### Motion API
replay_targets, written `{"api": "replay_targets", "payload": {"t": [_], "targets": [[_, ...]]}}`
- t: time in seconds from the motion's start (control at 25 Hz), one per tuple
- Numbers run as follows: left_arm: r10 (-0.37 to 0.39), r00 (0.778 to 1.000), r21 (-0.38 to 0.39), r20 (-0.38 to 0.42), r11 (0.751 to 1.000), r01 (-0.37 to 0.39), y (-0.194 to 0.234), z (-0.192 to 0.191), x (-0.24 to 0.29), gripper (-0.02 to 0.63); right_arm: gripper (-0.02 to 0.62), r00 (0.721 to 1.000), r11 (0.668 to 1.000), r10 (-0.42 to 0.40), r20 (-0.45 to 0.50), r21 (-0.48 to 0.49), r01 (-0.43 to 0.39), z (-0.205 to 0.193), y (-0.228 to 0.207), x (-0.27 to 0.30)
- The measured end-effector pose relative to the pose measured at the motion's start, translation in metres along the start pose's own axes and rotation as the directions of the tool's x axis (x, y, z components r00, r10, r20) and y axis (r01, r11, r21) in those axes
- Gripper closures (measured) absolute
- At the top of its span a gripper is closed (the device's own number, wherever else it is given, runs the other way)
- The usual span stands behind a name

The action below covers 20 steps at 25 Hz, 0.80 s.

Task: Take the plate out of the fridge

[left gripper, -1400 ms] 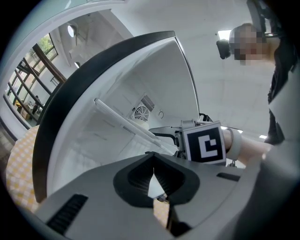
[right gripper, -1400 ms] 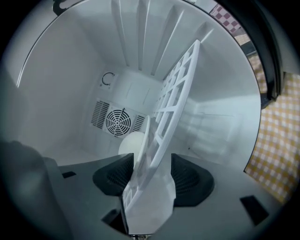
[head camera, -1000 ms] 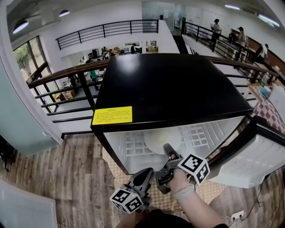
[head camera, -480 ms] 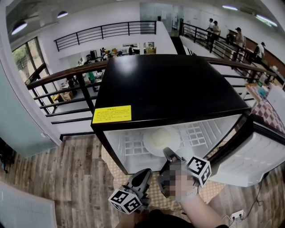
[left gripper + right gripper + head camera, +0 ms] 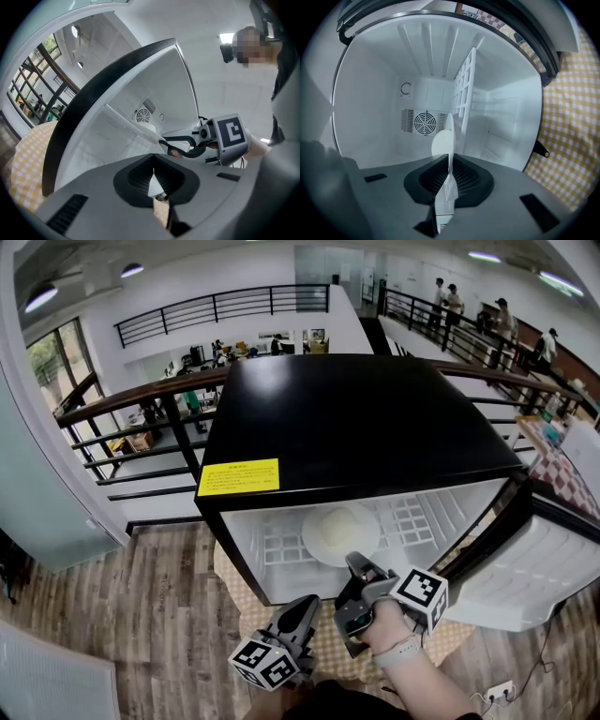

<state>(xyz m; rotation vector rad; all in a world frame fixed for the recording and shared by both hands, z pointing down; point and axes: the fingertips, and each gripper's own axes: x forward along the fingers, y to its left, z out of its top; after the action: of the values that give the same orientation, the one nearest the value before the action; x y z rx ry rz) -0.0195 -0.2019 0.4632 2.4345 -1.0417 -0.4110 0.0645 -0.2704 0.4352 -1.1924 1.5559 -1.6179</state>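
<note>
**Right gripper [image 5: 354, 564] clamped on the near rim of the plate [image 5: 339, 532].**
Its jaws have just been closing and now pinch the plate's edge. The plate lies on the white wire shelf [image 5: 279, 545] inside the black-topped fridge [image 5: 356, 418]. The left gripper [image 5: 306, 607] hangs just beside the right one, outside the fridge front, jaws together on nothing. The fridge door [image 5: 539, 568] stands open at right.

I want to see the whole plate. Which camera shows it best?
The head view: the plate shows as a round disc inside the fridge. The right gripper view sees it edge-on; the left gripper view barely shows it.
</note>
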Motion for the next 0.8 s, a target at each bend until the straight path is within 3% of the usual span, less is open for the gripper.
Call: {"api": "replay_targets", "payload": {"t": [0.48, 0.8], "targets": [[-0.016, 1.000, -0.005, 0.001, 1.000, 0.016, -0.005, -0.003, 0.000, 0.598, 0.550, 1.000, 0.999, 0.009, -0.009, 0.048, -0.009, -0.016, -0.002, -0.018], [-0.010, 1.000, -0.007, -0.002, 1.000, 0.010, -0.006, -0.001, -0.004, 0.598, 0.545, 1.000, 1.000, 0.027, 0.003, -0.016, -0.027, -0.008, -0.003, -0.015]]}}
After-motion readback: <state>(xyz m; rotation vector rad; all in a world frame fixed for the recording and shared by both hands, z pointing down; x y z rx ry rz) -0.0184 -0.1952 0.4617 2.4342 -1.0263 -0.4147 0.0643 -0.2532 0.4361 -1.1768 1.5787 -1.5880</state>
